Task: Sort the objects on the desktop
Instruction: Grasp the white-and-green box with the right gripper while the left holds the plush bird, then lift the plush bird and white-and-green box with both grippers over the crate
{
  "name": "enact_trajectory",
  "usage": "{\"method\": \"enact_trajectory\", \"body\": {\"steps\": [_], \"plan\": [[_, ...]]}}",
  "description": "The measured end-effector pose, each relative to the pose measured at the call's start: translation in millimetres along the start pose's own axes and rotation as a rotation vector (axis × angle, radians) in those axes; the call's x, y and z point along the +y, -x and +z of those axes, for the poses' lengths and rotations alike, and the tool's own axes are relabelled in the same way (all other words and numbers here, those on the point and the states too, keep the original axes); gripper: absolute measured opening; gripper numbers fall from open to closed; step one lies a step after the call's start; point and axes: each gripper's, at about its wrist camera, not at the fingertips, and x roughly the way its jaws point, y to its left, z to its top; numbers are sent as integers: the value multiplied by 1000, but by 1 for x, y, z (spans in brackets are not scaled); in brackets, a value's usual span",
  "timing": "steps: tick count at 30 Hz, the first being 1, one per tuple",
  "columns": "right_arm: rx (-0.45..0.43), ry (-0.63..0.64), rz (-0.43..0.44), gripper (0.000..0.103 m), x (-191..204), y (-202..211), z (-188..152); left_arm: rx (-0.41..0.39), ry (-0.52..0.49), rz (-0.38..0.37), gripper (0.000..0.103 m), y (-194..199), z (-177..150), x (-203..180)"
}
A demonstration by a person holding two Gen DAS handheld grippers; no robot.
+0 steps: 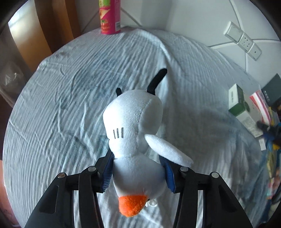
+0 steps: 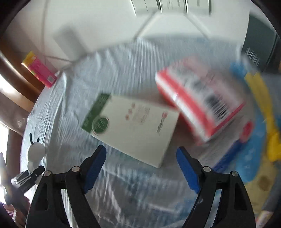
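My left gripper (image 1: 138, 166) is shut on a white plush bird (image 1: 135, 133) with an orange beak and black legs, held above the pale blue cloth-covered table (image 1: 70, 105). The plush also shows at the far left of the right wrist view (image 2: 35, 150). My right gripper (image 2: 140, 157) is open and empty, just in front of a white and green box (image 2: 133, 126). A red and white box (image 2: 198, 100) leans beside it. The right wrist view is blurred.
A pink crisps can (image 1: 110, 15) stands at the table's far edge and shows in the right wrist view (image 2: 40, 70). A pile of colourful packets (image 2: 254, 122) lies at the right. A wall socket strip (image 1: 242, 39) is on the white wall.
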Motion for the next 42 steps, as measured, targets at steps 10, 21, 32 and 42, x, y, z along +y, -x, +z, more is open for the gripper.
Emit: {"method": "enact_trajectory", "body": {"steps": [10,21,32,42], "plan": [[-98,197,-89,100,39,20,30,-29,-8,-11,49,19,9,-6],[-18,318,-186,103,45,-38,41,-5,-33,-39,49,12,4,-24],[-24,301,-195,80,58,-29,26,-29,-45,-58,49,31,1,-30],[-107,313,-177,79,82,44,-23,-83,-84,-96,48,78,-15,-49]]}}
